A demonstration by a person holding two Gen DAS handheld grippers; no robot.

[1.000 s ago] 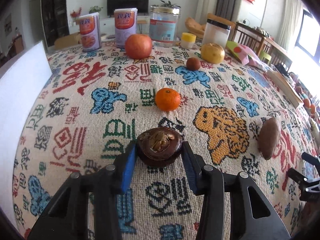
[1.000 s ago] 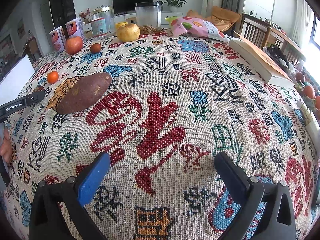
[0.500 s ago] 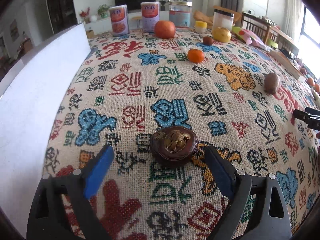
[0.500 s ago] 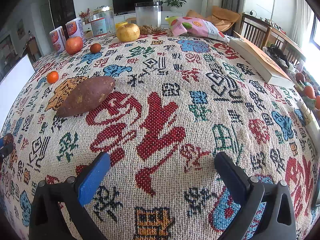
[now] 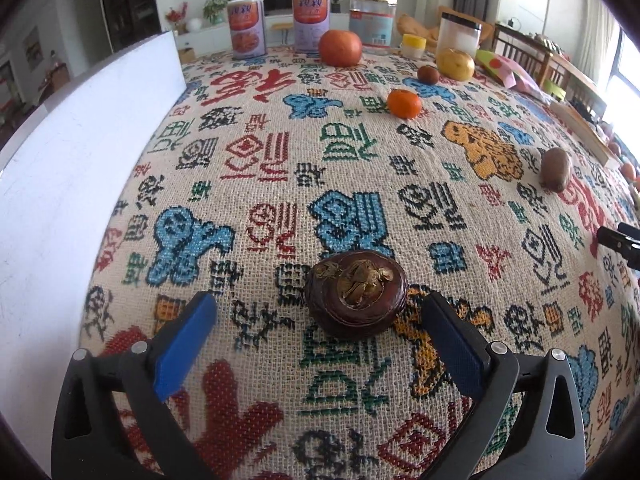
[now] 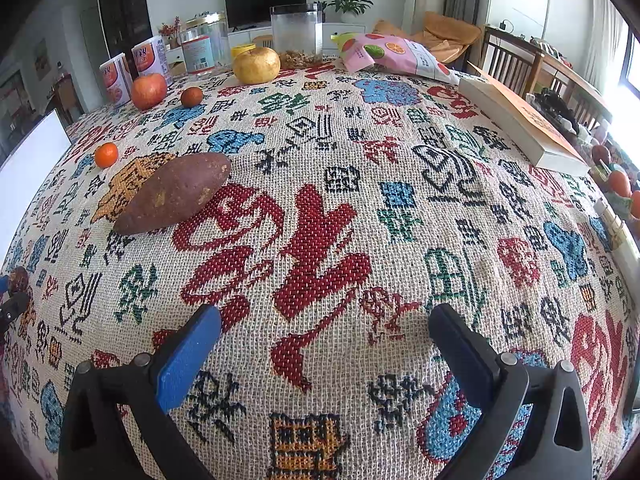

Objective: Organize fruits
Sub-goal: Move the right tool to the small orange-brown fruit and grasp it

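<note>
A dark brown mangosteen (image 5: pixel 356 296) rests on the patterned tablecloth (image 5: pixel 280 152) between my left gripper's (image 5: pixel 318 306) blue pads. The jaws are opening and neither pad touches the fruit. Farther back lie a tangerine (image 5: pixel 404 103), a small brown fruit (image 5: pixel 428 74), a red apple (image 5: pixel 340 48) and a yellow pear (image 5: pixel 455 64). A sweet potato (image 6: pixel 174 192) lies left of centre in the right wrist view. My right gripper (image 6: pixel 325 315) hovers open over bare cloth, holding nothing.
A white board (image 5: pixel 80 160) runs along the table's left side. Two cans (image 5: pixel 246 30), a glass jar (image 5: pixel 372 20) and a white tub (image 5: pixel 458 36) stand at the far edge. A snack bag (image 6: pixel 396 56) and a book (image 6: pixel 520 120) lie at the right.
My left gripper carried the mangosteen toward the near left, beside the white board, and let it go; its jaws have spread wide. The right gripper has not moved.
</note>
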